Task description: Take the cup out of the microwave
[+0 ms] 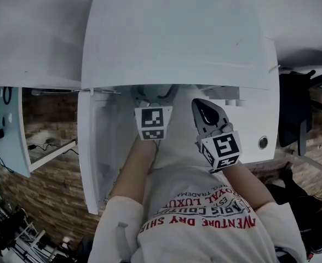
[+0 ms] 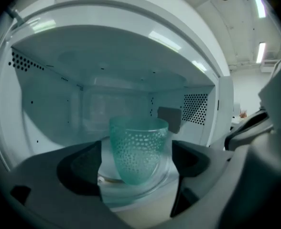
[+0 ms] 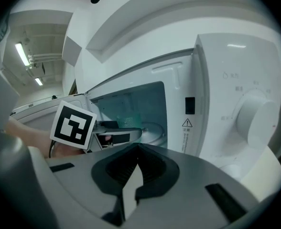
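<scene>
Inside the white microwave [image 2: 49, 104] we are framing the dotted teal glass cup [image 2: 138, 149] with our spread left hand-held gripper [image 2: 136, 165], which should close next, right hand-held gripper [image 3: 133, 175] pressed together.

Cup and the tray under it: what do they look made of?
Cup: translucent teal glass or plastic, with a dimpled surface. Tray: clear and glossy, likely glass; its rim is see-through.
</scene>
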Demonstrator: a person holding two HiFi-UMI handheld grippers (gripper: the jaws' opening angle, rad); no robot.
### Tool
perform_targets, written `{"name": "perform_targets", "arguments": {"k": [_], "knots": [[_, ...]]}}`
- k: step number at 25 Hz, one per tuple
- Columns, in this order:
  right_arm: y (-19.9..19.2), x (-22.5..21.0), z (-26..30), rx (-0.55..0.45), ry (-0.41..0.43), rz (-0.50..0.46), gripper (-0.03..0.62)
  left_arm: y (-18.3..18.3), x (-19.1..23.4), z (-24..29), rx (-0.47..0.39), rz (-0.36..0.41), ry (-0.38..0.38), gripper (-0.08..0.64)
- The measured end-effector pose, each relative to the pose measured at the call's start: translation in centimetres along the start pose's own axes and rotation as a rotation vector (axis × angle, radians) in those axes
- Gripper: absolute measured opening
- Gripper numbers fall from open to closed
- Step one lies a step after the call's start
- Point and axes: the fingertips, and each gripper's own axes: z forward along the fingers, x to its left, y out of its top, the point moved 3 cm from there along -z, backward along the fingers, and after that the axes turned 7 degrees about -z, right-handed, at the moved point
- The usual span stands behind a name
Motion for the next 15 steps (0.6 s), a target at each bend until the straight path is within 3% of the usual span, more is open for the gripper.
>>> {"name": "perform_targets", "arguments": {"k": [6,11,15], "knots": [[-0.5,0.3,0.3,0.013,0.010,0.002,0.011,-0.3,-0.5,1.3,0.045,0.019,-0.038,0.437],[-0.5,-0.3,-0.2,0.038,-0.010,0.017,0.011,0.5,-0.2,2.0,0.014,0.048,0.000,0.436],[-0.3,-0.7,-0.6,0.029,-0.022,0.021,0.011,0.6,0.1,2.3,0.020,0.082,0.030,0.385]]}}
